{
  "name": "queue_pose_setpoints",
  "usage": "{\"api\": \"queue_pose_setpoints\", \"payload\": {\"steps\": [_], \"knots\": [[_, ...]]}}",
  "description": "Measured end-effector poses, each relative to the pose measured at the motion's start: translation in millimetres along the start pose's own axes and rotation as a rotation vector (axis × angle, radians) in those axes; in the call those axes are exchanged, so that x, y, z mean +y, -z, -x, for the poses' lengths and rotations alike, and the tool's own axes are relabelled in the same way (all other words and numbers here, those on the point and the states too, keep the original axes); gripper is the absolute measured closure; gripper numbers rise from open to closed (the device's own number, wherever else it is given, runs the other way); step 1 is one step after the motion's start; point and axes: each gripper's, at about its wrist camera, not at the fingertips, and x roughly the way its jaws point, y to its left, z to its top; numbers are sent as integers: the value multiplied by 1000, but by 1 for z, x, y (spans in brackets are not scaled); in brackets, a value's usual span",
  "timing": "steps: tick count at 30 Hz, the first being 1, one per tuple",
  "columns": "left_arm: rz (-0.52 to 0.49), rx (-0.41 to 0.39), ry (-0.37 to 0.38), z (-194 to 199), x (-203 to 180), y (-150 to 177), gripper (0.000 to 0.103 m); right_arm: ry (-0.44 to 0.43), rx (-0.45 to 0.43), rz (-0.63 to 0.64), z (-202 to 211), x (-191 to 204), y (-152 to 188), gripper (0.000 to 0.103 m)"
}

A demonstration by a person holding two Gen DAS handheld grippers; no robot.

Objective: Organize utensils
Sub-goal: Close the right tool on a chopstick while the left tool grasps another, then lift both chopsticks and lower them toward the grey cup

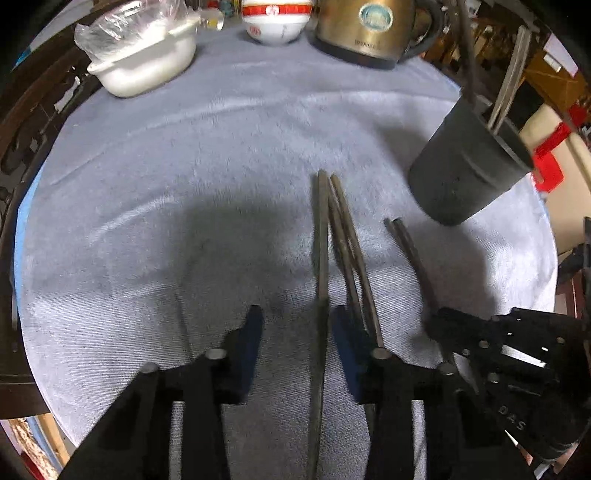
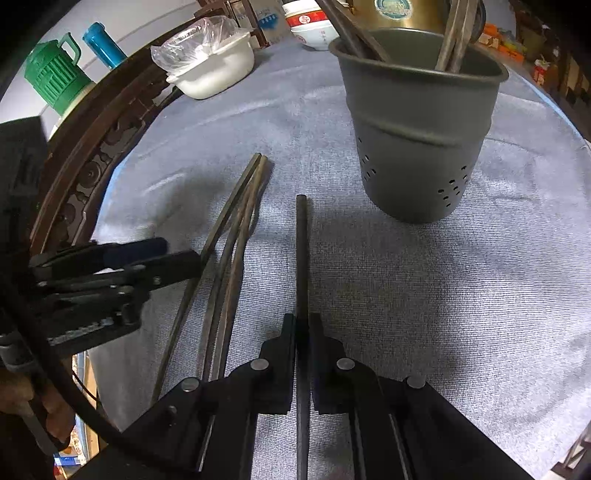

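A: Grey towelling covers the round bench (image 1: 147, 184) with its dark carved rim. From the left wrist view, a white lidded dish (image 1: 144, 62), a red-banded bowl (image 1: 277, 22) and a brass-coloured kettle (image 1: 365, 29) stand at the far edge, well ahead of the left hand-held gripper (image 1: 295, 332).

B: And its jaws?

A: Partly open. One dark chopstick (image 1: 322, 258) runs up between the blue pads; two more chopsticks (image 1: 351, 251) lie against the right-hand pad. I cannot see either pad pressing on anything. The grey holder (image 1: 465, 173) stands ahead and to the right, chopsticks already in it.

B: The right wrist view?

A: The right hand-held gripper (image 2: 302, 325) is closed on a single chopstick (image 2: 301, 251) that points straight ahead. The holder (image 2: 417, 129) stands just ahead and to the right, and three loose ones lie to its left, beside the other gripper.

B: What could go wrong?

A: I judge the left pads might catch two sticks, or nudge the crossed pair apart. On the right, a thin stick gripped near one end could swivel and knock the holder's rim.
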Motion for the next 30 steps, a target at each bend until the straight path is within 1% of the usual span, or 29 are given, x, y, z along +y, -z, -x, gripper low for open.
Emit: {"api": "queue_pose_setpoints", "payload": {"steps": [1, 2, 3, 5, 6, 7, 8, 11, 15, 17, 20, 21, 22, 23, 25, 27, 29, 30], "knots": [[1, 8, 19, -2, 0, -1, 71, -3, -1, 0, 2, -3, 2, 95], [0, 27, 18, -5, -1, -2, 76, -8, -1, 0, 2, -4, 2, 95], [-2, 45, 12, -9, -1, -3, 77, -11, -1, 1, 2, -4, 2, 95], [-12, 45, 5, -10, -3, -4, 77, -15, 1, 2, 2, -4, 2, 95], [-14, 47, 5, -11, -4, -4, 79, -17, 3, 3, 2, -5, 2, 95], [-16, 52, 9, -11, -4, -5, 91, -16, 5, 6, 3, -6, 3, 95], [-15, 63, 13, -12, -3, -4, 97, -16, 7, 8, 3, -6, 3, 95], [-19, 71, 21, -11, 2, 0, 97, -12, 12, 13, 2, -5, 2, 95], [-25, 90, 22, -5, 17, 12, 97, 3, 30, 26, 1, -2, 0, 95], [-24, 99, 11, -3, 23, 19, 97, 15, 45, 38, 0, 0, 0, 95], [-28, 127, 8, -3, 27, 21, 97, 32, 81, 54, -2, 3, -3, 94], [-24, 140, 7, -4, 27, 19, 96, 36, 94, 54, -3, 5, -5, 94], [-21, 149, 10, -5, 26, 17, 90, 43, 113, 54, -4, 6, -7, 94], [-23, 156, 12, -5, 25, 14, 80, 52, 130, 57, -5, 7, -9, 94], [-25, 151, 3, -6, 23, 6, 70, 73, 148, 68, -6, 11, -13, 93], [-20, 152, -11, -8, 21, -1, 70, 96, 154, 75, -6, 14, -18, 93], [-19, 150, -9, -10, 23, -4, 70, 103, 160, 71, -8, 16, -22, 93], [-24, 145, -15, -10, 24, -5, 74, 110, 161, 65, -9, 15, -24, 93]]}}
